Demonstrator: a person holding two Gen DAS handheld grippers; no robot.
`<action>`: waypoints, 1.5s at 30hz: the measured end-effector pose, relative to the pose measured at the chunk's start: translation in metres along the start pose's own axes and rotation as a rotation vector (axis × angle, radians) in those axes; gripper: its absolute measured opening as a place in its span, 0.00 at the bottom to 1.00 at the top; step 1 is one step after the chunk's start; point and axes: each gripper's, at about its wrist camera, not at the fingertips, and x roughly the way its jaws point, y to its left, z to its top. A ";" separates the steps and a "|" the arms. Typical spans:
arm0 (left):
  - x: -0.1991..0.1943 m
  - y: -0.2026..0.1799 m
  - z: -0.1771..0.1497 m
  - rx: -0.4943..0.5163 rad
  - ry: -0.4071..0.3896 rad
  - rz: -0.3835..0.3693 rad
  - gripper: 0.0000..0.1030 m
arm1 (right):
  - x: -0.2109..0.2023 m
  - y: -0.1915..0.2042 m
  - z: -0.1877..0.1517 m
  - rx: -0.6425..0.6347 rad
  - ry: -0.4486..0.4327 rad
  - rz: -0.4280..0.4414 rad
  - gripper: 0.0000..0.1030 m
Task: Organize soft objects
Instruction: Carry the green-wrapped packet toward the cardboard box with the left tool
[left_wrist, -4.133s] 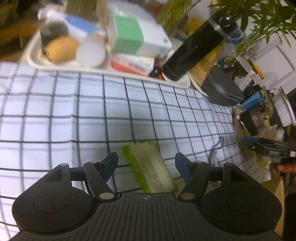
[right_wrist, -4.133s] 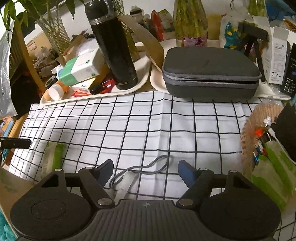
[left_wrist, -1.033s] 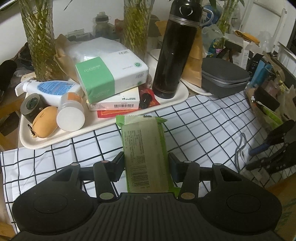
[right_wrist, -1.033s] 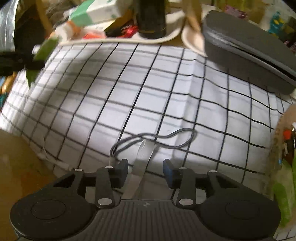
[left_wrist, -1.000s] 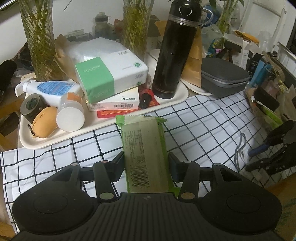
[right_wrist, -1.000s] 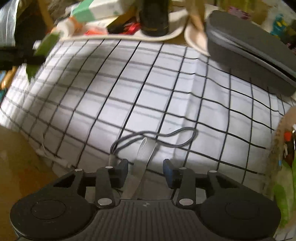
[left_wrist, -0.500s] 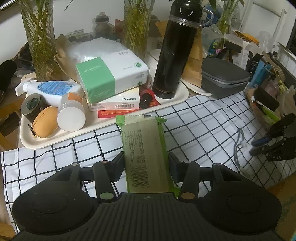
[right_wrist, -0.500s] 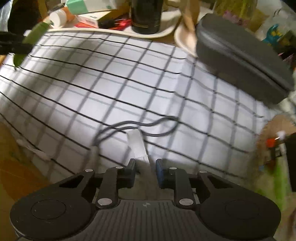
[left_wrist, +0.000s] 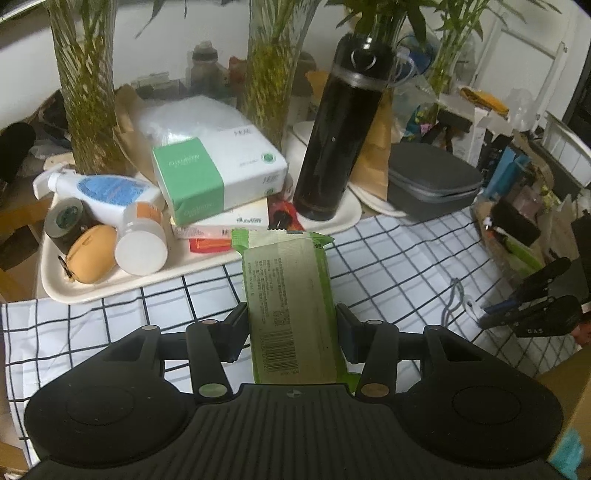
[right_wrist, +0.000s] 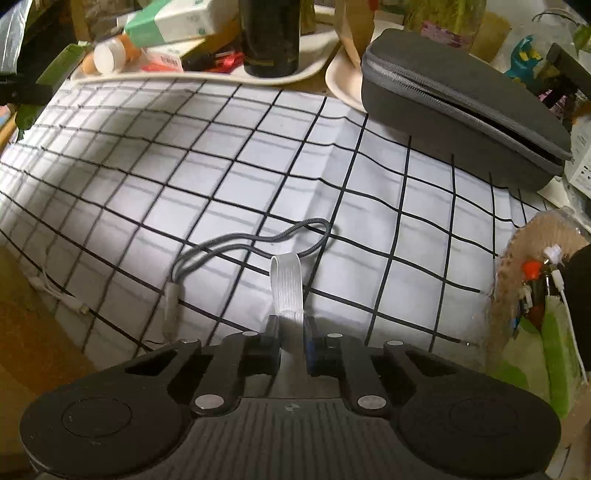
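While both tools now have something between their fingers, nothing looks put away yet, so I judge the sorting to be at an early stage: two soft items picked up, none delivered.

Nearest, the right gripper has just been closing, and its jaws now stand narrow, pinched on the near end of a white ribbed strap. The strap rises straight out ahead of the fingertips and folds over at its far tip. Just beyond and to the left of it, a grey braided cable lies looped on the checked cloth; it seems joined to the strap, though the join is hidden behind the fingers. Farther ahead to the right sits a grey zip case.

The left gripper stands about half open, its pads pressed on the long sides of a green wipes packet, which is held off the cloth and points away. Beyond the packet's far end lies a cream tray crowded with bottles and boxes, a tall black flask at its right end.

Still left: carry both to wherever soft things go.
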 end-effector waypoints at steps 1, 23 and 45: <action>-0.004 -0.002 0.001 0.003 -0.008 0.001 0.46 | -0.004 0.000 0.000 0.002 -0.013 -0.005 0.14; -0.120 -0.061 -0.020 0.016 -0.207 -0.032 0.46 | -0.162 0.032 -0.021 0.096 -0.441 0.137 0.12; -0.170 -0.106 -0.073 0.013 -0.072 -0.035 0.46 | -0.210 0.093 -0.084 0.084 -0.525 0.316 0.13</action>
